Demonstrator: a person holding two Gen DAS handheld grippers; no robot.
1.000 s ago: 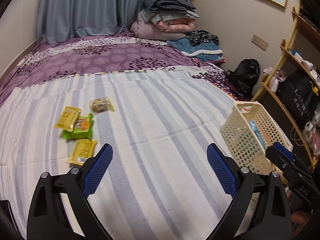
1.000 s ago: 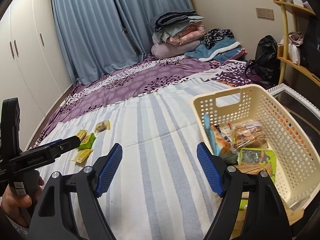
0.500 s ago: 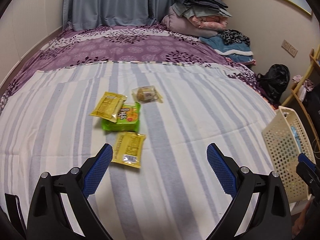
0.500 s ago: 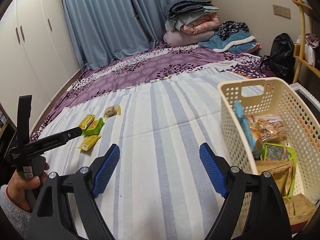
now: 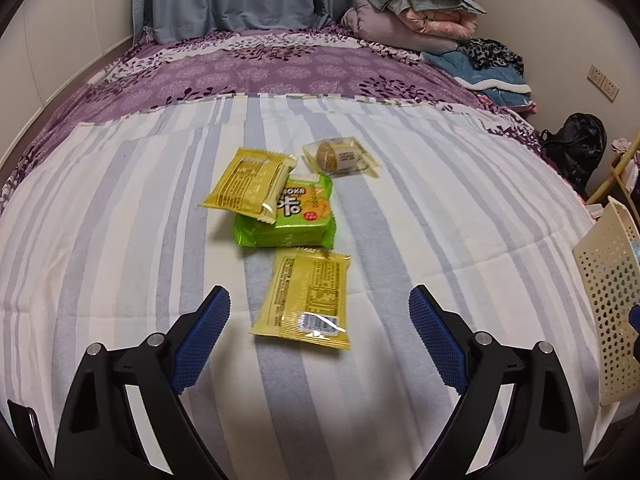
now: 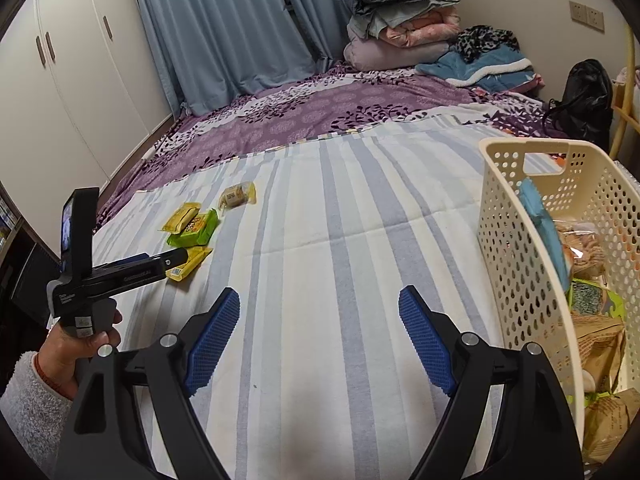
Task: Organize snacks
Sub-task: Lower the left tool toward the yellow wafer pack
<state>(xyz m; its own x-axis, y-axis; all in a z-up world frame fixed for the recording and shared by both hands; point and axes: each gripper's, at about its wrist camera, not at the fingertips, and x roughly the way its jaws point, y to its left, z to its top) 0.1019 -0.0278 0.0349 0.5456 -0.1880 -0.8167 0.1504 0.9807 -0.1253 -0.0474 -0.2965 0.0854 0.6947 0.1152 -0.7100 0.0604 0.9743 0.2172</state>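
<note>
Both tongs are standing wide apart with nothing between their blue pads: the left tongs are hovering over the striped blanket on the bed, and the right tongs are hanging over the same blanket just beside the cream basket. Directly ahead of the left tongs, a yellow packet is lying flat on the blanket, printed side up, its near edge sitting between the two open fingers but not touching either one. Just beyond it a green packet is resting, and a second yellow packet is leaning partly across the green one's top left corner. A clear-wrapped round snack is lying a little farther back and to the right, apart from the other three. In the right wrist view the same cluster is showing well to the left, with the left tongs reaching over the nearest yellow packet and the person's left hand gripping the handle, a grey fleece cuff showing at the wrist. The basket is sitting at the right edge of the bed and is already holding several snacks: a blue packet standing upright against its near wall, a clear bag of biscuits, a green-edged packet and brown bags nearer the camera. Folded bedding is lying piled at the far end of the bed in front of blue curtains.
</note>
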